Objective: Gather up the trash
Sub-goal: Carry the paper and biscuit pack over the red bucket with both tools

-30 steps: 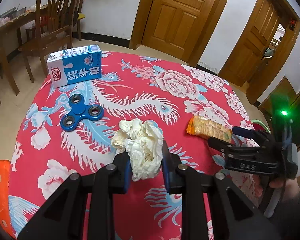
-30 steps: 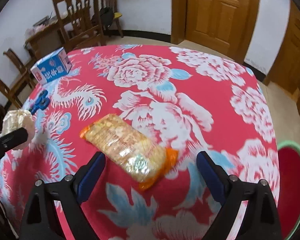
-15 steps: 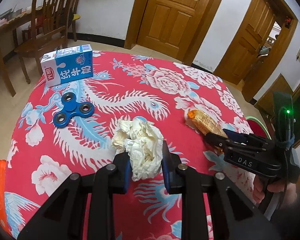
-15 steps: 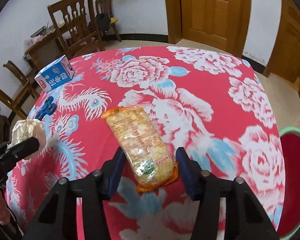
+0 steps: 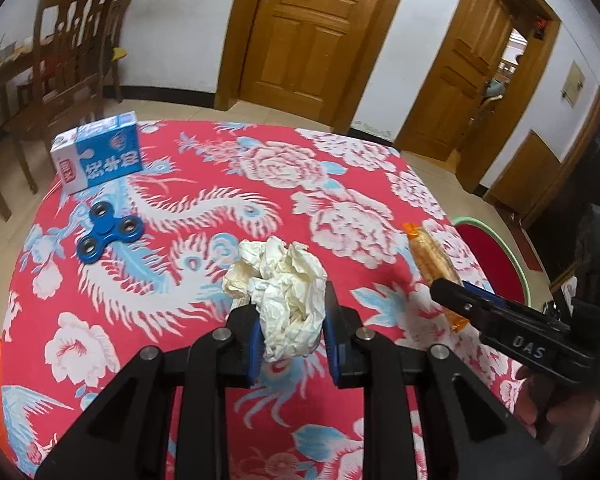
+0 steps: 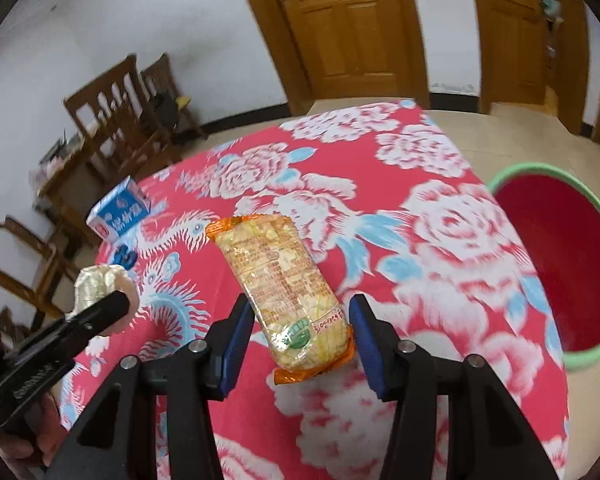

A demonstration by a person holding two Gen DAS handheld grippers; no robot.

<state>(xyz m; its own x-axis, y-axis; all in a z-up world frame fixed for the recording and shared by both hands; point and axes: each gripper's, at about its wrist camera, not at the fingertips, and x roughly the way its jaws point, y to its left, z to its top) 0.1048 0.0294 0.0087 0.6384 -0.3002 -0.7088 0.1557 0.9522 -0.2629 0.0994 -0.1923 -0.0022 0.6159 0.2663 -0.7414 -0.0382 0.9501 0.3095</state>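
Note:
My left gripper is shut on a crumpled white paper ball and holds it above the red flowered tablecloth. The ball also shows in the right wrist view. My right gripper is shut on an orange snack packet, lifted off the cloth; the packet sticks out forward. In the left wrist view the packet and the right gripper are at the right.
A red bin with a green rim stands on the floor beside the table's right edge. A blue milk carton and a blue fidget spinner lie at the far left. Wooden chairs and doors stand behind.
My right gripper closed on the snack packet and lifted it, swinging right toward the red bin. My left gripper kept hold of the paper ball and rose a little.

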